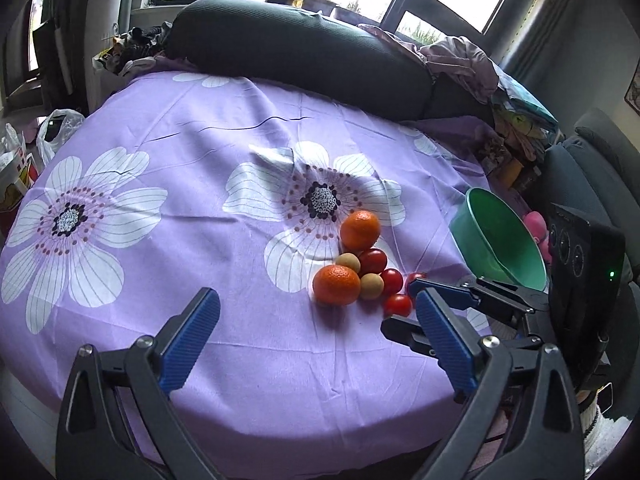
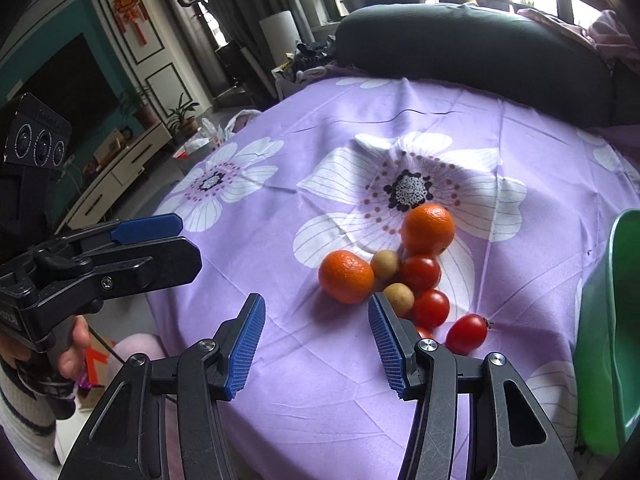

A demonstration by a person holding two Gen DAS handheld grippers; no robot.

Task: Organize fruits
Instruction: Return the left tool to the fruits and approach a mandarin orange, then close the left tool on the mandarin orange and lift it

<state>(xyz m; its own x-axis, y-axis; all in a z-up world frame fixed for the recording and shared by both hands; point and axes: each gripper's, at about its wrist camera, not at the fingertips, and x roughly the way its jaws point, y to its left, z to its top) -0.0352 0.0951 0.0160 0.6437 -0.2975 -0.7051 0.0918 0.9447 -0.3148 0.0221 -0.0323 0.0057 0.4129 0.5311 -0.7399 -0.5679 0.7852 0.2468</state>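
A cluster of fruit lies on the purple flowered cloth (image 1: 200, 128): two oranges (image 1: 336, 285) (image 1: 360, 230), two small tan fruits (image 1: 371, 286) and several red cherry tomatoes (image 1: 373, 261). The same cluster shows in the right wrist view, with the near orange (image 2: 346, 276) and a tomato (image 2: 466, 333) at the front. My left gripper (image 1: 316, 320) is open and empty, just in front of the cluster. My right gripper (image 2: 316, 332) is open and empty, its right finger beside the tan fruit (image 2: 399, 298). It also shows in the left wrist view (image 1: 404, 304), next to the tomatoes.
A green bowl (image 1: 496, 236) stands tilted at the table's right edge, also in the right wrist view (image 2: 608, 320). A dark cushion (image 1: 304, 44) and piled clothes lie behind the table. Plastic bags (image 1: 56, 128) sit on the floor at the left.
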